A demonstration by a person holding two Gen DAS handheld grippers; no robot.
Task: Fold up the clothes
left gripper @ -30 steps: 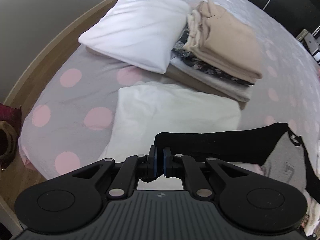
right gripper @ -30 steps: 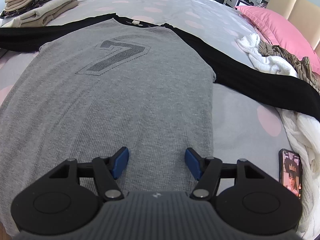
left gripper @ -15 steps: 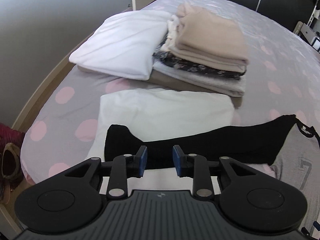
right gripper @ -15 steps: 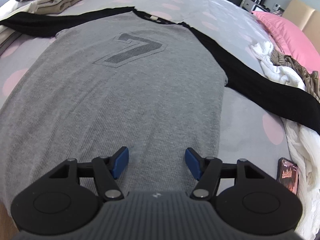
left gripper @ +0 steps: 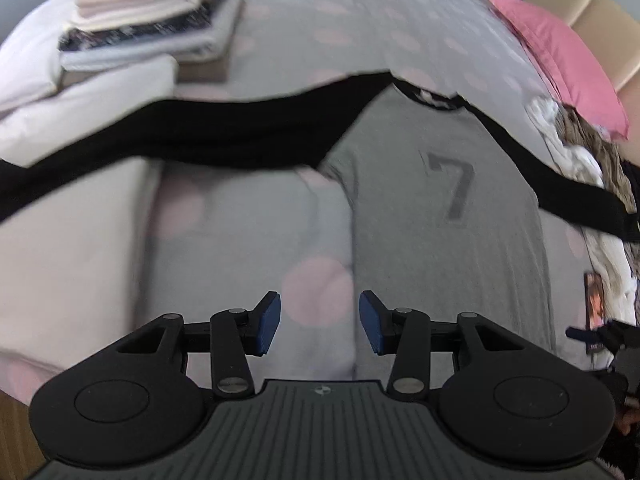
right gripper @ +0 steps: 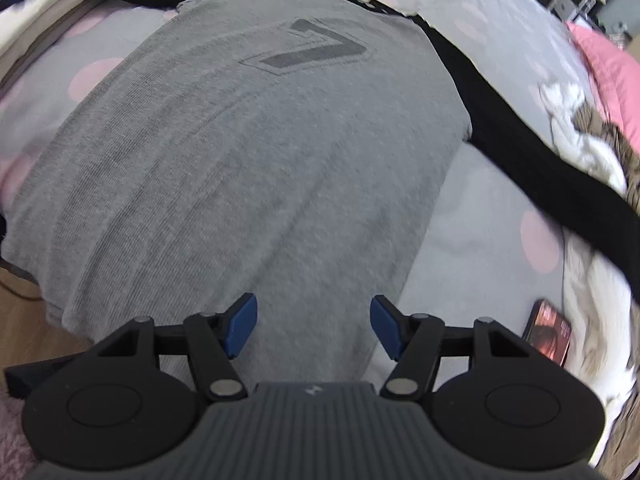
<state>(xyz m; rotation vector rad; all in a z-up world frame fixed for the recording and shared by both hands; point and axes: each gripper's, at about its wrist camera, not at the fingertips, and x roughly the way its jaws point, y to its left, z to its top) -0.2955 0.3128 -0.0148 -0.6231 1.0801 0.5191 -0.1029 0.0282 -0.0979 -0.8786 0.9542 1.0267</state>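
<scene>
A grey shirt (right gripper: 256, 152) with a dark "7" print and black sleeves lies flat, front up, on the bed; it also shows in the left wrist view (left gripper: 440, 240). Its left black sleeve (left gripper: 200, 140) stretches out sideways over a white folded item. Its right black sleeve (right gripper: 540, 168) runs toward the clothes pile. My left gripper (left gripper: 319, 328) is open and empty above the shirt's left side edge. My right gripper (right gripper: 313, 327) is open and empty above the shirt's hem near its lower right corner.
A stack of folded clothes (left gripper: 152, 12) and a white pillow (left gripper: 24, 64) sit at the far left. A pink pillow (left gripper: 560, 56) and a heap of unfolded clothes (right gripper: 592, 148) lie right. A phone (right gripper: 549, 334) rests on the bed. Wooden floor (right gripper: 28, 308) shows beyond the bed's edge.
My left gripper let go of the black sleeve end, opened wide and swung right toward the shirt's body. My right gripper stayed open and drew back toward the hem.
</scene>
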